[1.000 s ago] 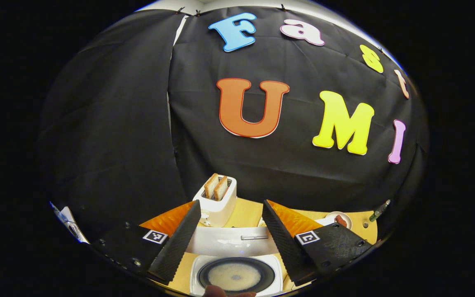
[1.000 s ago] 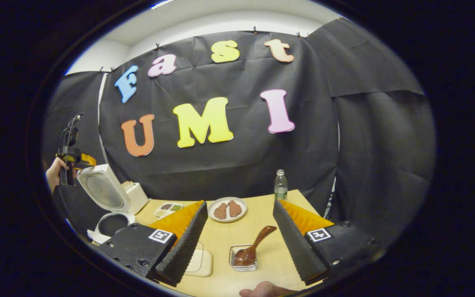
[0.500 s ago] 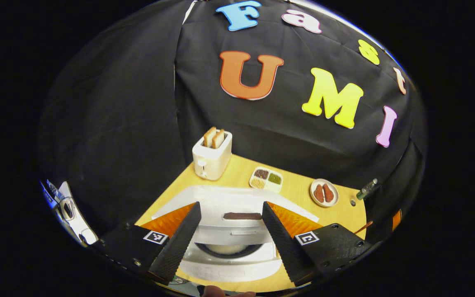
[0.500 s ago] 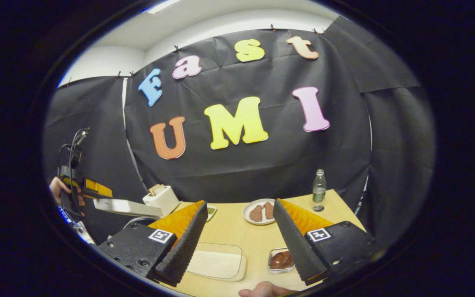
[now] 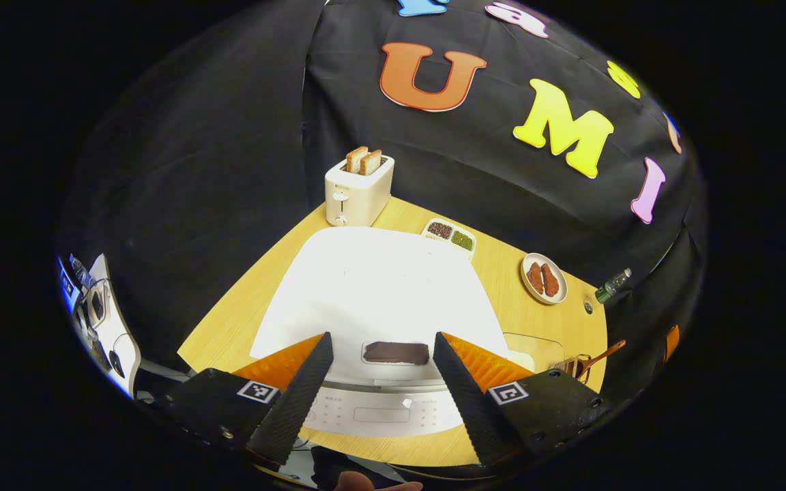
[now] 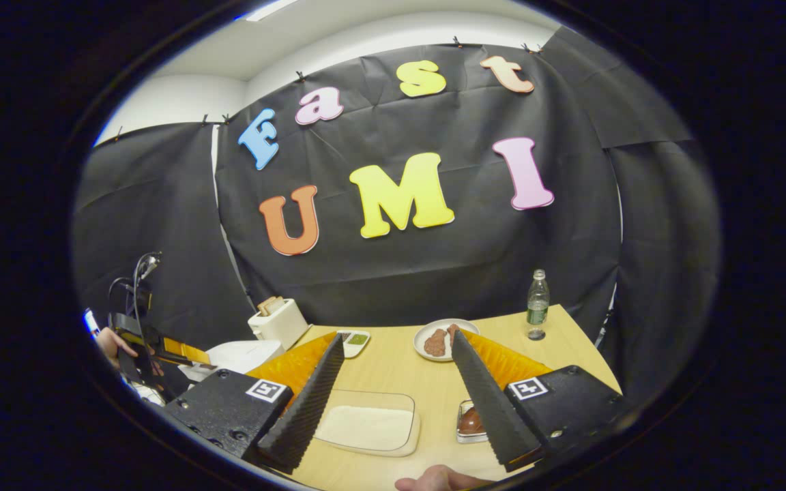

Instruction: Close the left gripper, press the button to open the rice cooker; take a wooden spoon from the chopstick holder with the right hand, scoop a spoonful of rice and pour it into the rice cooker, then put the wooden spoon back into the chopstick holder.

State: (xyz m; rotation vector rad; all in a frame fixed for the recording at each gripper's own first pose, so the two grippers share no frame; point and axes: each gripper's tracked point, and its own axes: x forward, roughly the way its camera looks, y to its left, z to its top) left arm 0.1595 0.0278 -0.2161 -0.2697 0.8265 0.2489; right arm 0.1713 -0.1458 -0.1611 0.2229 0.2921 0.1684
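Note:
The white rice cooker (image 5: 379, 286) stands with its lid down; its dark button (image 5: 396, 352) lies just beyond the gap between my left gripper's open fingers (image 5: 382, 339). In the right gripper view the cooker (image 6: 236, 356) is at the left, with a hand (image 6: 110, 341) holding the left gripper (image 6: 161, 344) over its front. My right gripper (image 6: 397, 335) is open and empty above the table. Below it lie a clear tray of rice (image 6: 366, 428) and the small holder (image 6: 471, 423) with the wooden spoon's bowl in it. The spoon's handle (image 5: 601, 354) sticks out to the right.
A toaster (image 5: 357, 187) with toast stands behind the cooker by the wall. A compartment dish (image 5: 451, 236), a plate of brown food (image 6: 441, 339) and a green bottle (image 6: 537, 303) sit along the back of the wooden table (image 6: 393, 368).
The cooker's lid has come down from upright to closed, with the left gripper following it down. The right gripper has drawn back from the spoon holder and turned slightly right.

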